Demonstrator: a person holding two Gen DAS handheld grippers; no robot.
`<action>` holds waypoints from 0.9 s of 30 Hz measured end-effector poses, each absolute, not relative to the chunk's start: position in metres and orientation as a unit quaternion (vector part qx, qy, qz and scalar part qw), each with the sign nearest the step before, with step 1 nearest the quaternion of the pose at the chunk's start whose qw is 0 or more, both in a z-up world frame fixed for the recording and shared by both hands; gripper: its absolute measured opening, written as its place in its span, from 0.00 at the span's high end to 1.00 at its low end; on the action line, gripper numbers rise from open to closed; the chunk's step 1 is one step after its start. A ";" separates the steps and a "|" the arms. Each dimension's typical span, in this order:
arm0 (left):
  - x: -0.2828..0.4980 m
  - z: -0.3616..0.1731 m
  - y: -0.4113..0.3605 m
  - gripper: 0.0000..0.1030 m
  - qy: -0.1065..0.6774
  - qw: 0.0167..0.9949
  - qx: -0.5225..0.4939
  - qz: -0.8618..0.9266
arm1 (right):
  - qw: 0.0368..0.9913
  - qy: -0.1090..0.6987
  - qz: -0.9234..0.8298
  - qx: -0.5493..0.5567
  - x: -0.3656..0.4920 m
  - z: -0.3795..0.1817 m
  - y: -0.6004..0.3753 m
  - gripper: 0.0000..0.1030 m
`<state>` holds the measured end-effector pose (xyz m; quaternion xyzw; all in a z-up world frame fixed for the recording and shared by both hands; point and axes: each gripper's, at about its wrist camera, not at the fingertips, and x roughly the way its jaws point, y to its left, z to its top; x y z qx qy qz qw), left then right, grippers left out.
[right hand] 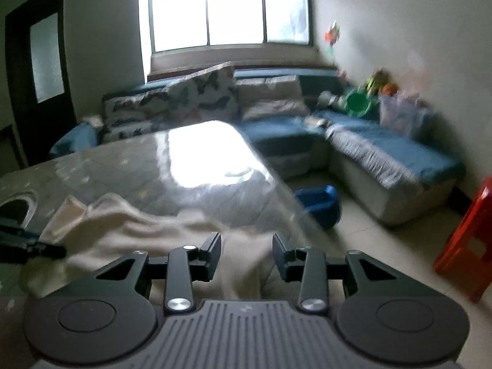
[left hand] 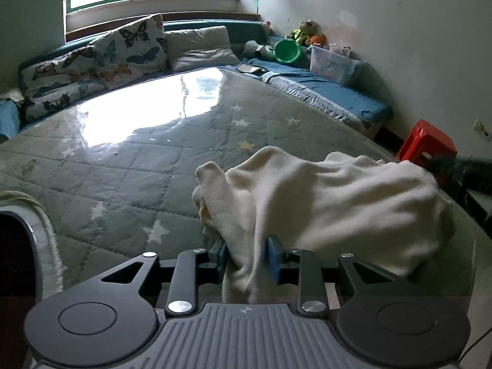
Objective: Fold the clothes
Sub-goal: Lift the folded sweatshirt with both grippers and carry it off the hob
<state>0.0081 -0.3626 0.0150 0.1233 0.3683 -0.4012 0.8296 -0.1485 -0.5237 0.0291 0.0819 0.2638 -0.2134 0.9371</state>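
Note:
A cream-white garment (left hand: 323, 203) lies bunched on the glossy, star-patterned quilted table (left hand: 138, 141). My left gripper (left hand: 246, 261) is shut on a fold of this garment, which hangs between its blue pads and spreads away to the right. In the right wrist view, which is blurred, the same garment (right hand: 129, 230) stretches across the table's near edge. My right gripper (right hand: 247, 246) is open over the garment's right end at the table edge (right hand: 286, 196), its jaws apart with cloth below them. The other gripper shows as a dark shape at that view's left (right hand: 27, 246).
A blue corner sofa (left hand: 323, 86) with butterfly pillows (left hand: 129, 49), a green bucket (left hand: 287, 49) and a clear box stands behind the table. A red stool (right hand: 467, 246) and a blue bin (right hand: 323, 206) stand on the floor to the right. A basket rim (left hand: 30, 224) sits at the table's left.

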 end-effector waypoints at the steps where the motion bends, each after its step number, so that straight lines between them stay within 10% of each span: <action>1: 0.008 0.015 -0.362 0.69 0.367 0.830 0.126 -0.400 | 0.939 0.258 -0.210 0.083 -0.147 0.032 -0.522 0.64; 27: 0.039 0.025 -0.357 0.55 0.377 0.841 0.080 -0.378 | 0.935 0.332 -0.081 0.097 -0.037 0.003 -0.494 0.75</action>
